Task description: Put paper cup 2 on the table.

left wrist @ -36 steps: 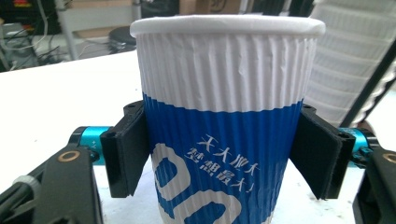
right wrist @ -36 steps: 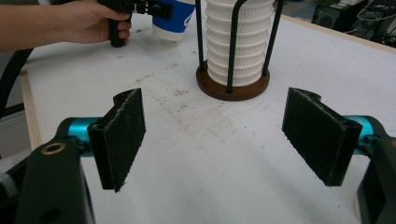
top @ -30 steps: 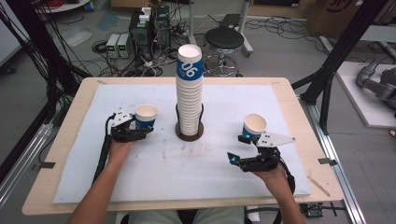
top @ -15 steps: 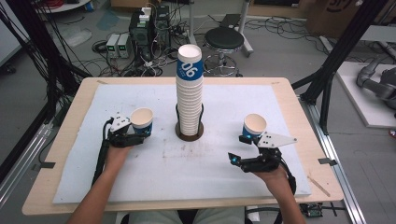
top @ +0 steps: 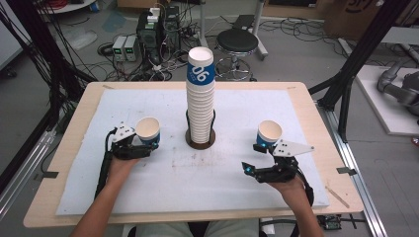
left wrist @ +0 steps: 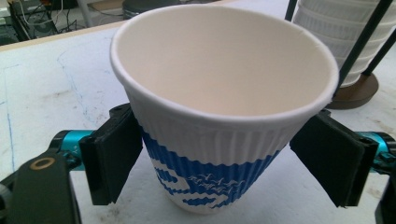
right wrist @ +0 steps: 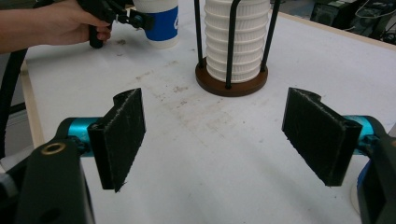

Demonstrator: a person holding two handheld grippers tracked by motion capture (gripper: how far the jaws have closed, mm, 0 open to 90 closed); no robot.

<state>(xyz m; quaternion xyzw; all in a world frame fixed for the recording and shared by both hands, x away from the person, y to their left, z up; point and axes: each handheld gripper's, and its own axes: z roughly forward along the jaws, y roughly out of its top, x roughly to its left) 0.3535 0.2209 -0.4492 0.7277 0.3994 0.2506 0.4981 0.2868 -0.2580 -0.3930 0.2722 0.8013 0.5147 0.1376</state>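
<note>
My left hand-held gripper (left wrist: 224,163) has just spread its jaws off the paper cup (left wrist: 219,107), which stands between them on the table (top: 163,173), nearer me than before; my right hand-held gripper (right wrist: 224,140) gapes empty.

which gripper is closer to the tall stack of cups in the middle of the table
Left. The left gripper sits just left of the cup stack, its jaws open around a single cup. The right gripper is farther off, to the stack's right and nearer the person, jaws open.

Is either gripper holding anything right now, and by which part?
Nothing is held. The left gripper has just opened around the cup, pads apart from its sides; the right gripper is open.
</note>
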